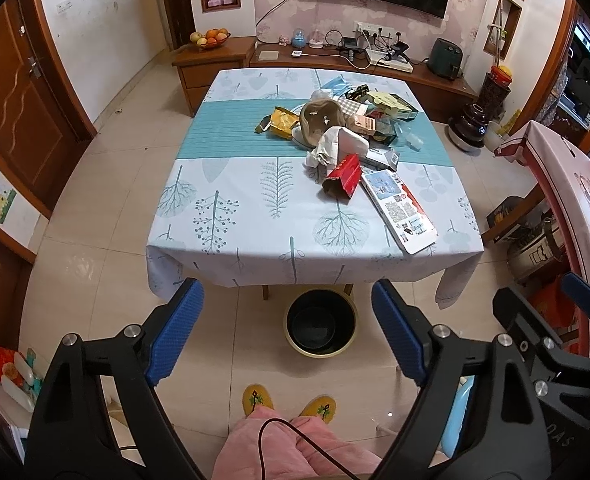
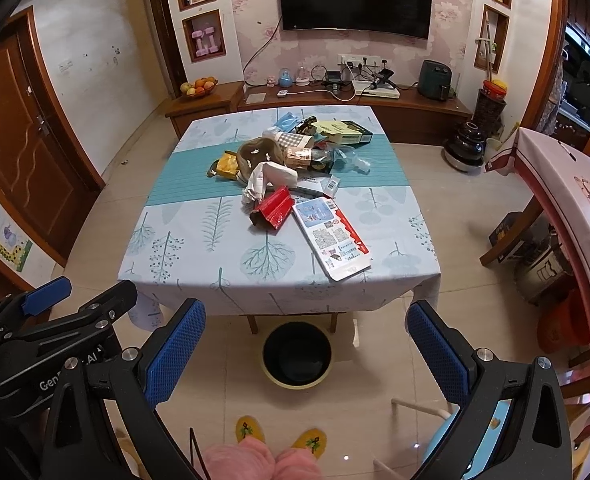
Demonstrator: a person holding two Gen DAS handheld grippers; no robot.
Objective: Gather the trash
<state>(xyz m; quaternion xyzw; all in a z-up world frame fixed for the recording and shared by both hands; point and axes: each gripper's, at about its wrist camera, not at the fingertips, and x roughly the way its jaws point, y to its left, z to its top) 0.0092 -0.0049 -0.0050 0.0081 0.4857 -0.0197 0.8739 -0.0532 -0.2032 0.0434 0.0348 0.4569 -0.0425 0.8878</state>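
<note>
Both grippers' ridged blue fingers (image 1: 183, 320) (image 2: 439, 348) spread wide, empty, crumpled wrappers and flat cartons (image 2: 331, 236) heaped on cloth-covered table (image 2: 199, 276), round bin (image 2: 297, 354) beneath

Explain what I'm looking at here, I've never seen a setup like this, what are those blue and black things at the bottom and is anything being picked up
Those are two hand-held grabbing tools, one in each of a person's hands. Each carries a wide-angle camera looking forward along its two blue-padded fingers, so one picture is from the left gripper and the other from the right gripper. Each also shows at the edge of the other's view. Both are open and hold nothing.

Ahead is a table with a leaf-print cloth. On it lies a pile of trash: wrappers, crumpled paper, a red carton and a flat white package near the front edge. A dark waste bin stands on the floor just under the table's front edge. The person's yellow slippers show below.
</note>
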